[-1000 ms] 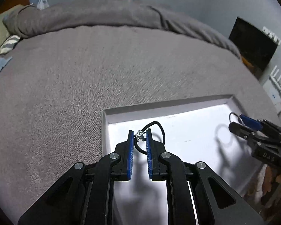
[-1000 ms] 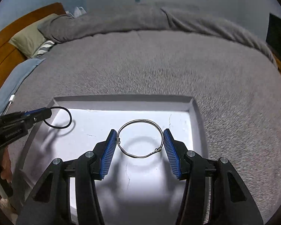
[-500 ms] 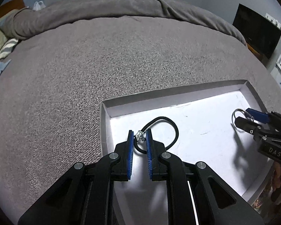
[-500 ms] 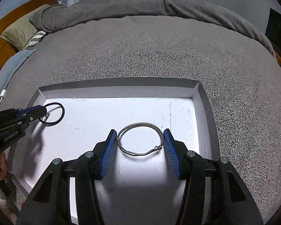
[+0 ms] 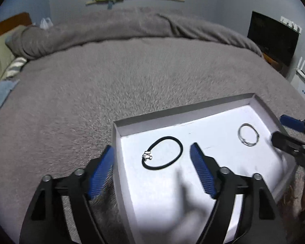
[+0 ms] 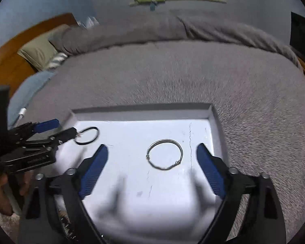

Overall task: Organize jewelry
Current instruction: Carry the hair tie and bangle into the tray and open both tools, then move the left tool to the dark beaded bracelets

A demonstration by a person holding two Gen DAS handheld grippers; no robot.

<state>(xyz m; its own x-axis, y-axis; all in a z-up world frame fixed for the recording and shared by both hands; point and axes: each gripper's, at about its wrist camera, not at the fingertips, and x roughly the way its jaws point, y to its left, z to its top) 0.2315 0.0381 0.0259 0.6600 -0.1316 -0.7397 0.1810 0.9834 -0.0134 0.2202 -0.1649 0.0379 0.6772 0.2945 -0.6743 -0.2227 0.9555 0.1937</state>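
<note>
Now, black cord bracelet (image 5: 162, 153) (small silver charm), thin wire bangle (image 6: 165, 154), both claws just spread apart

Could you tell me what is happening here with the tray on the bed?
A person is sorting jewelry with a handheld gripper in each hand, over a shallow white tray lying on a grey blanket. Both sets of jaws have just been opening and grip nothing. The left gripper stands open around the black cord bracelet, which lies flat on the tray floor. The right gripper stands open around the silver wire bangle, also flat on the tray. Both pieces lie apart, released.
</note>
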